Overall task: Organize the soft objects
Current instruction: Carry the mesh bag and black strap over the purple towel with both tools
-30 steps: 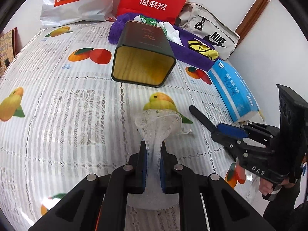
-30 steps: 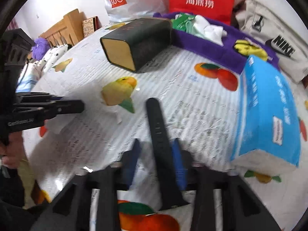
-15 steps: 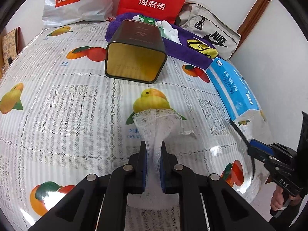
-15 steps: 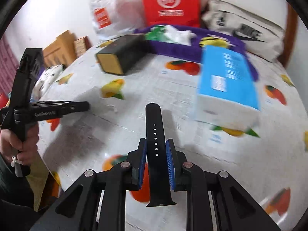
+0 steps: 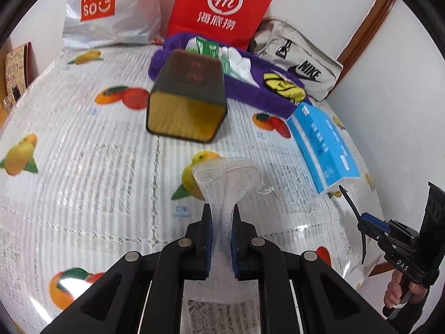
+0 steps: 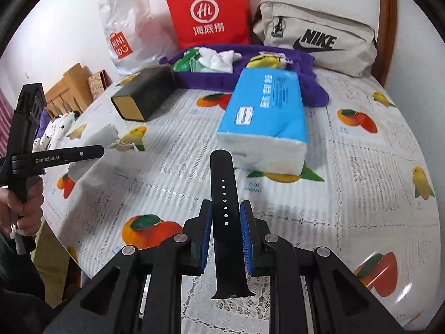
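Left gripper (image 5: pixel 221 217): jaws clamped on white mesh pouch (image 5: pixel 226 178), lifted above the fruit-print counter (image 5: pixel 83 167); right gripper (image 6: pixel 225 217): jaws closed on black watch strap (image 6: pixel 224 194), held over the counter's near edge; open dark tin box (image 5: pixel 186 103) lying on its side; blue tissue pack (image 6: pixel 264 111) beside purple towel (image 6: pixel 222 78).

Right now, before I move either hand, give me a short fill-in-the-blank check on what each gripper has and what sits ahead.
1. The left gripper is shut on a white ____ pouch.
2. The right gripper is shut on a black watch ____.
3. The dark tin lies on its side with its ____ end facing the left camera.
4. The pack of tissues is mostly ____ in colour.

Missing words: mesh; strap; open; blue
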